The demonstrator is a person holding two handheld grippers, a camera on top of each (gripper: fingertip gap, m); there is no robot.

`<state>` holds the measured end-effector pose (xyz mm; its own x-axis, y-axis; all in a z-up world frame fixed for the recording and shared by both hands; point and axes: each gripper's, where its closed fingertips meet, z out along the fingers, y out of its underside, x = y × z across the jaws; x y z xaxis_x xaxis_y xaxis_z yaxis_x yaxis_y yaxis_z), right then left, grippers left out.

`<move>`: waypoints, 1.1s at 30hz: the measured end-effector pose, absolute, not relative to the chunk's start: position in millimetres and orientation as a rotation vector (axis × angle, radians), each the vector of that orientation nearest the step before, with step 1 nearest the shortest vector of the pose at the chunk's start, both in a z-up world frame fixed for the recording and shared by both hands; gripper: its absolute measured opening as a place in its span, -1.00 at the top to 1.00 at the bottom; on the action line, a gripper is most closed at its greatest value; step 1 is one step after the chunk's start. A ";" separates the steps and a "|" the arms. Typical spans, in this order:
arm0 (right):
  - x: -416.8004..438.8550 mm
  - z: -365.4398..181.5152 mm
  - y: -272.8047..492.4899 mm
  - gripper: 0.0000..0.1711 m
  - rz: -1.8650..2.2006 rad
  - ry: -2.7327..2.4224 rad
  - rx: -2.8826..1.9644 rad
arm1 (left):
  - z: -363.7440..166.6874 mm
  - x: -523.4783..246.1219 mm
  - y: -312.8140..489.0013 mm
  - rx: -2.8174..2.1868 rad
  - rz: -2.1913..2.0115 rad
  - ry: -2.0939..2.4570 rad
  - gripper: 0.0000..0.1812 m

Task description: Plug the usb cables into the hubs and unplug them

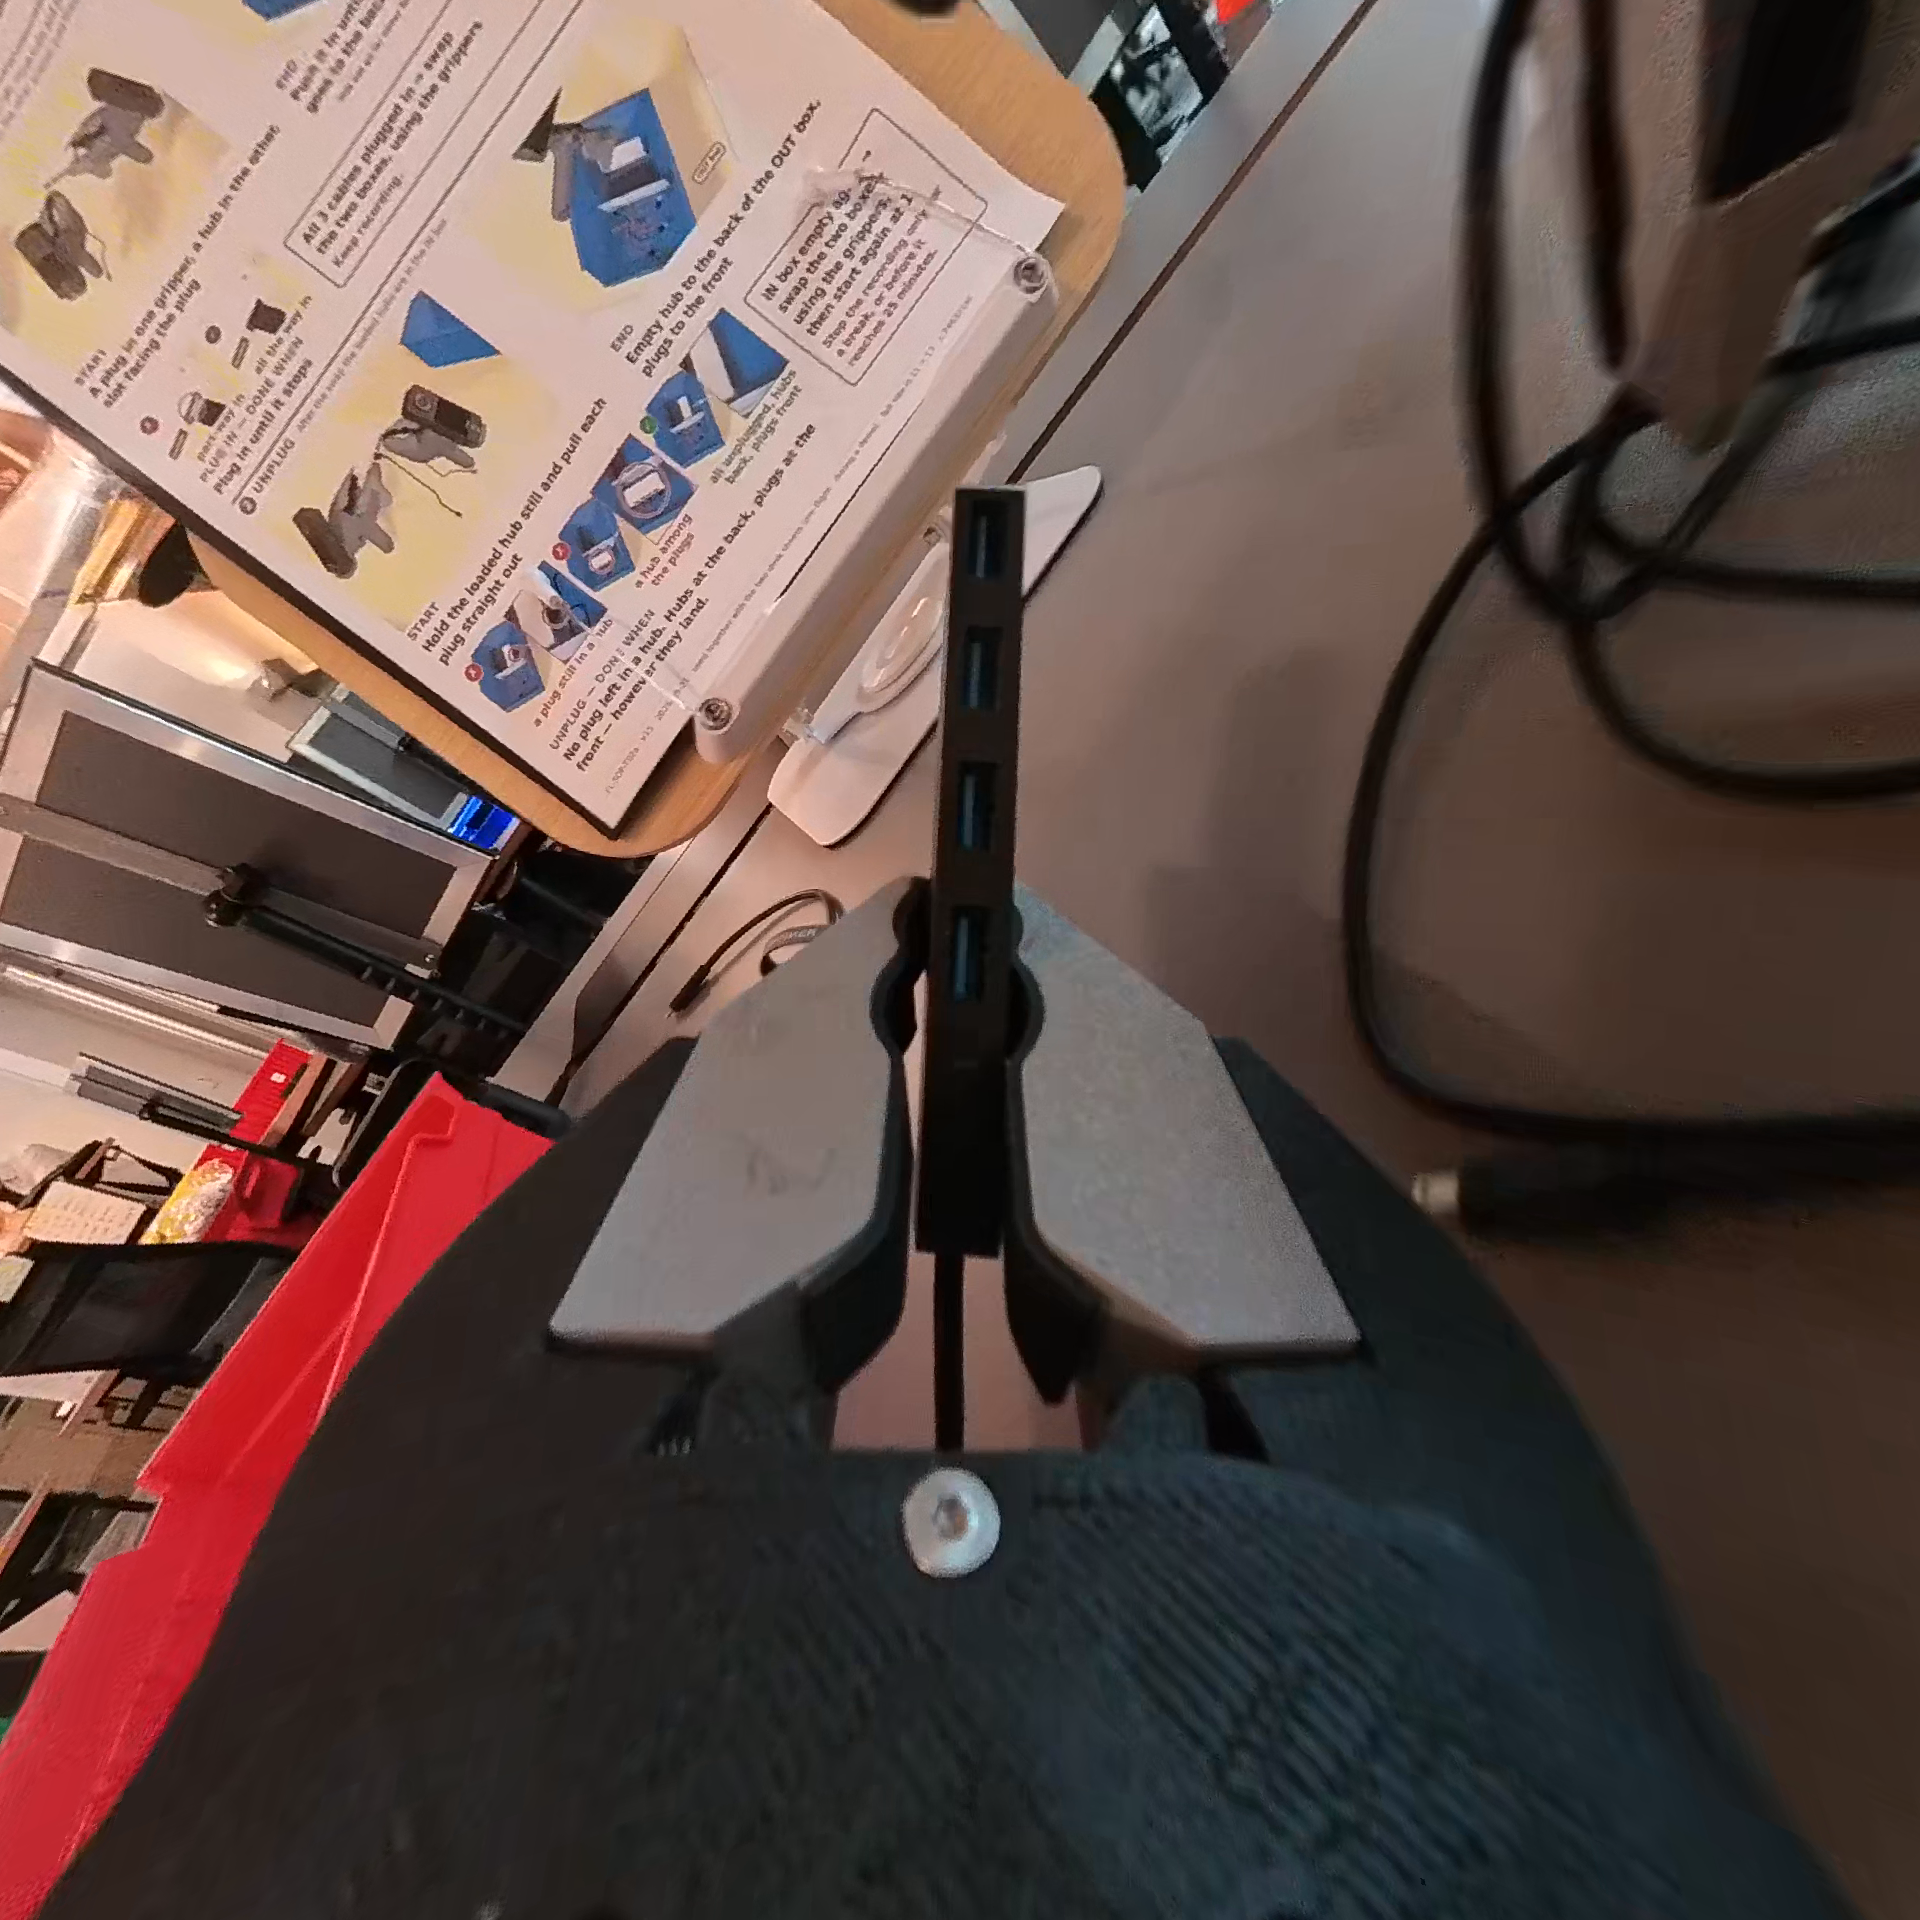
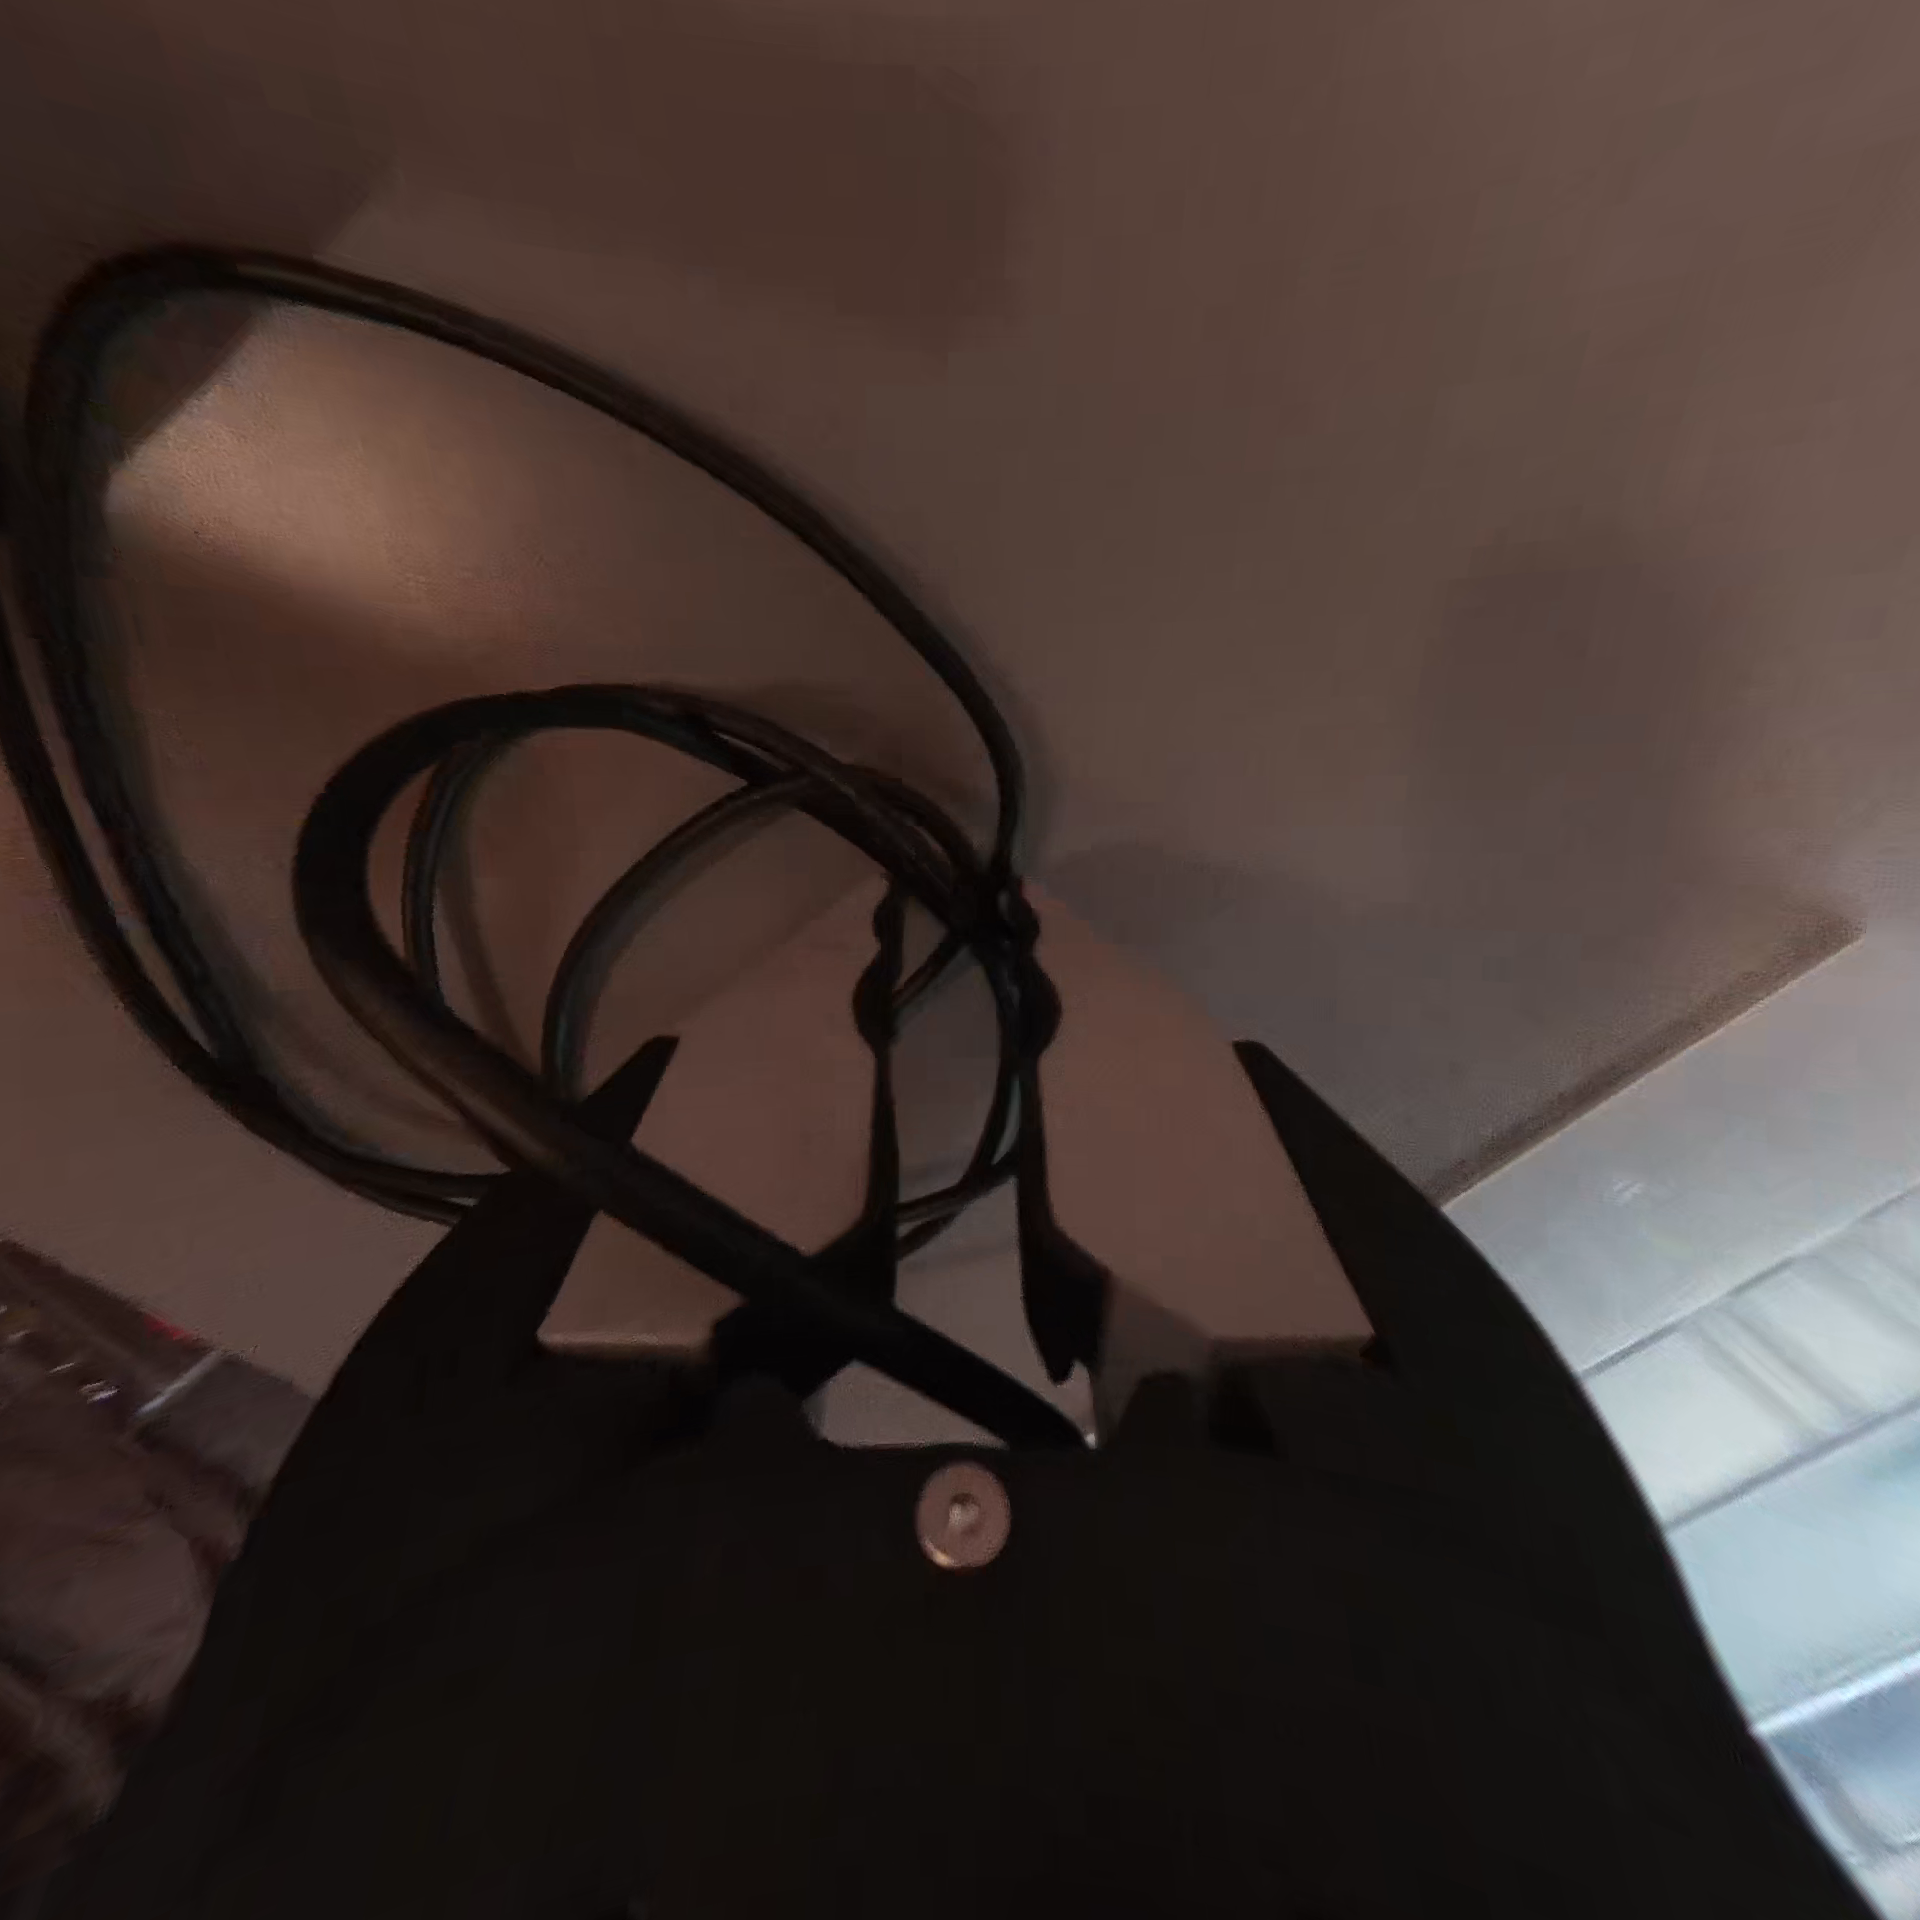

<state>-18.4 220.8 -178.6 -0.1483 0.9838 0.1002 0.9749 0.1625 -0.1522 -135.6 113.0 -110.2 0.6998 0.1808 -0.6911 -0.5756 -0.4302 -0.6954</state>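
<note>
A: Nearest the lens in the left wrist view is the left hand-held gripper, its grey pads pinching a black USB hub at the lower end. The hub stands up the middle of the frame, four blue ports facing the camera, all of them empty, its own thin lead dropping back between the fingers.

B: And the right hand-held gripper?

A: Spread wide in its own view, dark fingertips well apart. Black cable coils hang and loop across it; one strand crosses low between the fingers, but nothing is pinched that I can make out. The picture is smeared, so I cannot tell a plug from a knot there.

B: So the step in hand is fetching a plug?

A: That is my reading. Done well, it means closing on the plug body, not the cord, then lining it square with one port while the left keeps the hub steady.

B: What does each view add?

A: Only the left shows the hub, the bench, an instruction sheet on a board at upper left, a red bin at lower left, and the cables trailing at the right edge. Only the right shows the spread fingers.
</note>
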 end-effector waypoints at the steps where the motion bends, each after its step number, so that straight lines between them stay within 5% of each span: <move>1: -33.0 -171.3 216.5 0.88 0.091 -2.285 -1.803 | -109.2 -137.5 111.9 -1.829 0.875 0.297 0.90; 8: -42.7 -99.3 153.8 0.82 0.112 -2.544 -0.824 | -102.6 -157.1 102.3 -1.820 0.808 0.137 0.89; 12: 1.1 -91.6 181.8 0.38 -0.277 -2.570 -0.769 | -102.9 -156.8 102.8 -1.821 0.773 0.129 0.89; 16: 27.3 -69.4 209.8 0.36 -0.463 -2.465 -0.814 | -107.8 -152.1 105.6 -1.838 0.811 0.172 0.89; 22: 18.2 -42.0 143.2 0.34 0.001 -2.359 -0.974 | -112.1 -148.6 108.2 -1.855 0.831 0.203 0.89; 29: -2.4 -81.4 61.6 0.46 0.302 -2.444 -1.136 | -112.5 -149.8 107.3 -1.858 0.827 0.199 0.89; 33: 16.4 -127.7 56.7 0.35 0.102 -2.644 -1.137 | -112.2 -148.9 107.1 -1.855 0.822 0.206 0.90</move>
<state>16.4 56.7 -127.7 -0.6596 0.7218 0.2097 0.7034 0.6911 -0.1662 -148.9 107.1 -112.2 0.7493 0.2260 -0.6225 -0.4930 -0.4372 -0.7522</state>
